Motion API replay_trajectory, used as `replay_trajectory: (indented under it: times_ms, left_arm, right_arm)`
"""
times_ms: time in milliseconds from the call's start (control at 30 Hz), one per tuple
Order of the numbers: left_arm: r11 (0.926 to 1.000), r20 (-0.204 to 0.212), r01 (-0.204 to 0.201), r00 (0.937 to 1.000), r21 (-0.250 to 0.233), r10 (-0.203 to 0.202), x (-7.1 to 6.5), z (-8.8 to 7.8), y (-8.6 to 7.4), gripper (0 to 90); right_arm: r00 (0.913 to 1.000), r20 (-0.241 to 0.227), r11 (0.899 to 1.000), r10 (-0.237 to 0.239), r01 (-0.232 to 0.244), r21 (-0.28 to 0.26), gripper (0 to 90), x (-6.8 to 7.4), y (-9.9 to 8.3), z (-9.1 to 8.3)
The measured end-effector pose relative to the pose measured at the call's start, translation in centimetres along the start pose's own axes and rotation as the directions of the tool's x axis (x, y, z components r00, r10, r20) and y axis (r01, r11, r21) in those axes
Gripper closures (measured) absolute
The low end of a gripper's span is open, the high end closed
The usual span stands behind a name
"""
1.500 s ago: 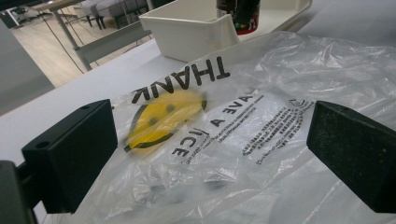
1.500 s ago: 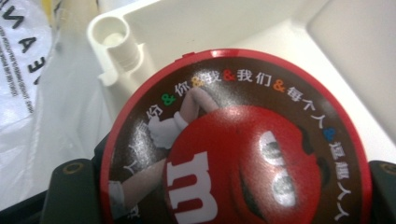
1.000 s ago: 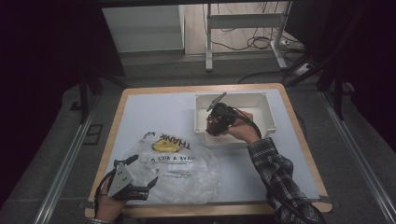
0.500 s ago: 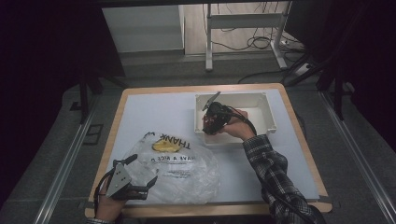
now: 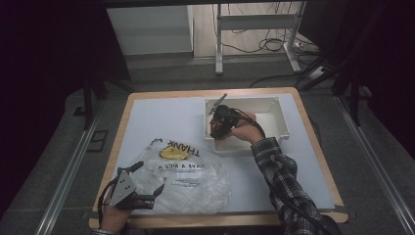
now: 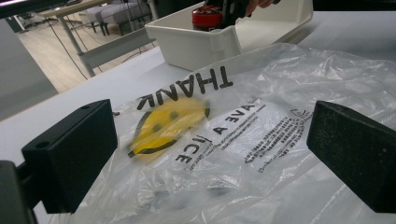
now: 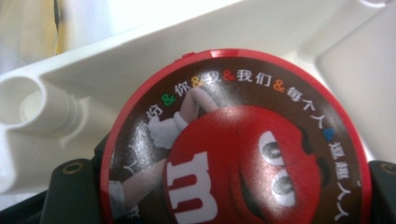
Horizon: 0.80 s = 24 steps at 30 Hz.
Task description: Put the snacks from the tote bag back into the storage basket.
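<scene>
1. In the white bin (image 5: pixel 279 128) at the far right, we see the right gripper (image 5: pixel 218 128) pinching a red candy tin (image 7: pixel 238 140) by its sides.
2. At the near left, the left gripper (image 5: pixel 147 188), jaws spread, hovers at the plastic bag (image 5: pixel 195 176).
3. We judge the smooth round tin may slip, or snag the bin wall.

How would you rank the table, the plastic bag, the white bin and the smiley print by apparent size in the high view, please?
1. Table
2. Plastic bag
3. White bin
4. Smiley print
</scene>
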<state>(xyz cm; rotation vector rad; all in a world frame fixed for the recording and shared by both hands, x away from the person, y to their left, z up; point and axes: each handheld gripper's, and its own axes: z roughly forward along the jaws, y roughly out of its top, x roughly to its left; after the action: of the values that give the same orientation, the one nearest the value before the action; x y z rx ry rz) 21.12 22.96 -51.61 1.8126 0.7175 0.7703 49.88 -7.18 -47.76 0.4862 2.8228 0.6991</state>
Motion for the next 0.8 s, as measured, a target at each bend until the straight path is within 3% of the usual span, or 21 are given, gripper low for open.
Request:
replay_trajectory:
  times_ms: [800]
  left_arm:
    - [1.0,0.0,0.001,1.0,0.0,-0.001,0.0,0.0,0.0,1.6]
  right_arm:
    - [0.9986,-0.03,0.998,-0.045,0.046,0.038,25.6,-0.7,0.8,1.7]
